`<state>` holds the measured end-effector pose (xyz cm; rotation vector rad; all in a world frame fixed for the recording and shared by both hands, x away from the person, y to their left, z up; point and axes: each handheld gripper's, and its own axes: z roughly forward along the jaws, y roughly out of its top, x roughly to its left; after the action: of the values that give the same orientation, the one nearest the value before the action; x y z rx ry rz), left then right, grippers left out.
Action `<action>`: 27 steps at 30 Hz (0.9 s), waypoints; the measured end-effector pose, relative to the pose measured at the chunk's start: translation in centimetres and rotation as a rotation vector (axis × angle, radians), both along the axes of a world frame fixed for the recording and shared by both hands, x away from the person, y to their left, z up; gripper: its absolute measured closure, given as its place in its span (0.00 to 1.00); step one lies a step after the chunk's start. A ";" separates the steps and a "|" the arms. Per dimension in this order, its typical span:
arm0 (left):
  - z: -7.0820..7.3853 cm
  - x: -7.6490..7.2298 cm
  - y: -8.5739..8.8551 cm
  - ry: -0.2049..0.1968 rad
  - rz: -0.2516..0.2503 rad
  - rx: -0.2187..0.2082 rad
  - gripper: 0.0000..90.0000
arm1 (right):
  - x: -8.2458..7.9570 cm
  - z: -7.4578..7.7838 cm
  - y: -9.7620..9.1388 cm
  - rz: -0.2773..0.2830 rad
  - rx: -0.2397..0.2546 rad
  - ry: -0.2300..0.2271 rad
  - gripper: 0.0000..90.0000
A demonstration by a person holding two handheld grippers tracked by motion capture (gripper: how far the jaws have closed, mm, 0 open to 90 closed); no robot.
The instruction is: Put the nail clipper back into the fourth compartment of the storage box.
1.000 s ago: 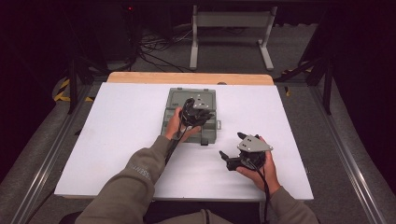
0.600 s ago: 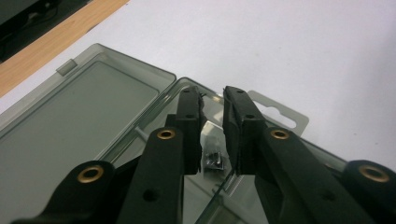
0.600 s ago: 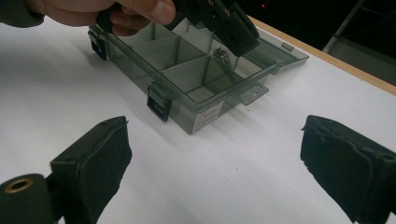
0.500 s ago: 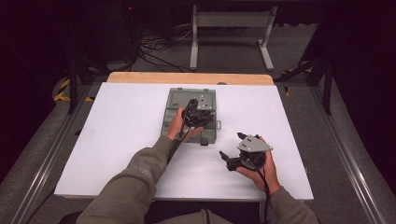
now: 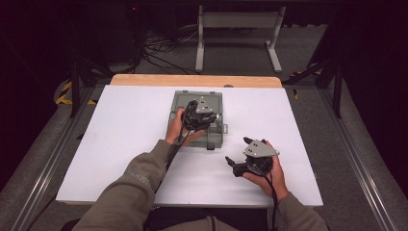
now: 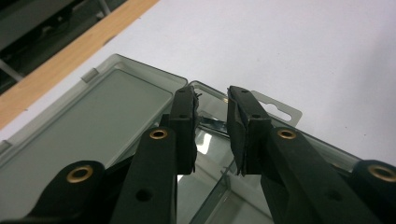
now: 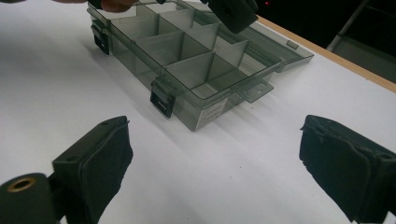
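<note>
A clear grey compartment box (image 5: pixel 217 137) lies in the middle of the white table (image 5: pixel 125 144), its lid (image 5: pixel 183 98) folded back flat on the far side. In the right gripper view its dividers (image 7: pixel 187 60) stand bare, with two dark latches on the near wall. My left gripper (image 5: pixel 208 118) hovers over the box near the hinge. Its jaws have just been opening: a narrow gap shows in the left gripper view (image 6: pixel 211 95), and nothing is pinched between the pads. My right gripper (image 5: pixel 238 154) rests right of the box and apart from it, its jaws wide open (image 7: pixel 215 140) over bare table.
A wooden strip (image 5: pixel 192 80) edges the table's far side. Beyond it stand a metal frame (image 5: pixel 238 21) and cables on the dark floor. Rails run along both sides of the table. White surface lies left of the box.
The left gripper has shifted very slightly over the box. The right hand and its gripper have kept still, and the box has not moved.
</note>
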<state>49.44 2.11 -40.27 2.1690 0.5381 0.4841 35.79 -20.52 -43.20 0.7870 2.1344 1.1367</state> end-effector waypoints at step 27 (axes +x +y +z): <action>1.0 -3.8 5.7 -0.119 -0.040 -0.009 0.69 | 0.1 -0.2 0.2 -0.004 -0.013 -0.002 0.11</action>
<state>45.66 7.80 -39.26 2.1230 0.4300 0.5834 35.87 -20.31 -43.41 0.7843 2.1353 1.1198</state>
